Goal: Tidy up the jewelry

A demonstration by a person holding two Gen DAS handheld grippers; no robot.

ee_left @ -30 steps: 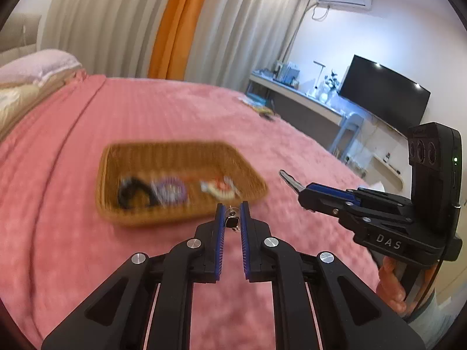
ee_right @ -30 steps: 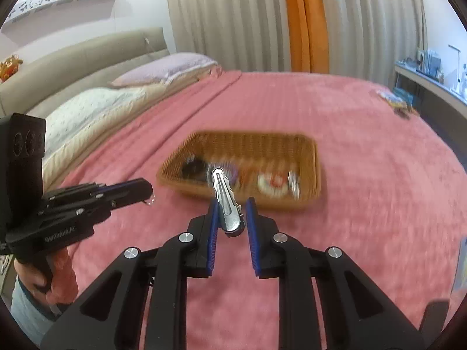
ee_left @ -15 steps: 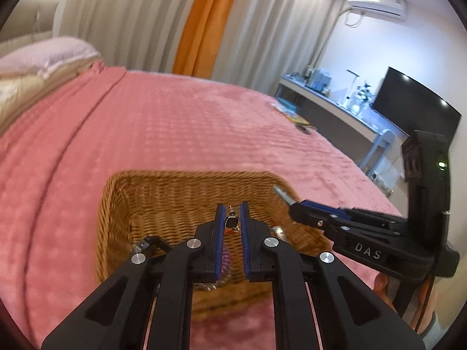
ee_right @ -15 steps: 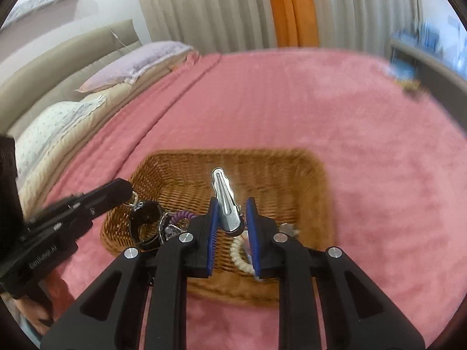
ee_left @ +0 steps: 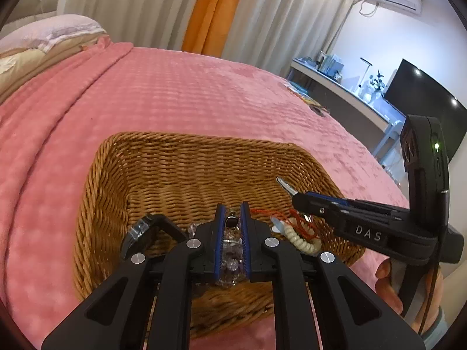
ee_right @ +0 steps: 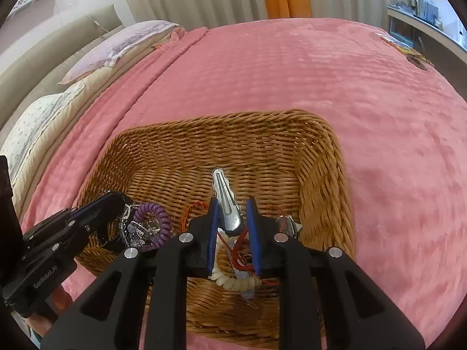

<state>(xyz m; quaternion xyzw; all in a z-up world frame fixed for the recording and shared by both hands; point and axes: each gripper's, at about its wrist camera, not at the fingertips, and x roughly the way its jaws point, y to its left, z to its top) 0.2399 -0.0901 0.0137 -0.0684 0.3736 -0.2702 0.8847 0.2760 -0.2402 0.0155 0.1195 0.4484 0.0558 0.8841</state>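
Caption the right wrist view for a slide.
Right tool holds a silver hair clip above the wicker basket of jewelry on a pink bedspread.

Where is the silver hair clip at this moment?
In the right wrist view, the silver hair clip sits between the fingers of the right gripper, pointing forward over the wicker basket, above the red cord and cream coil.

— What colours are in my wicker basket [ee_right: 321, 157]?

— Golden-brown weave on a pink waffle-textured blanket [ee_right: 292, 67]. Inside it: a purple spiral hair tie [ee_right: 151, 224], a cream one [ee_right: 236, 283], tangled red cord [ee_right: 239, 250] (my pads [ee_right: 213, 233] are blue), a silver clip [ee_right: 224, 201].
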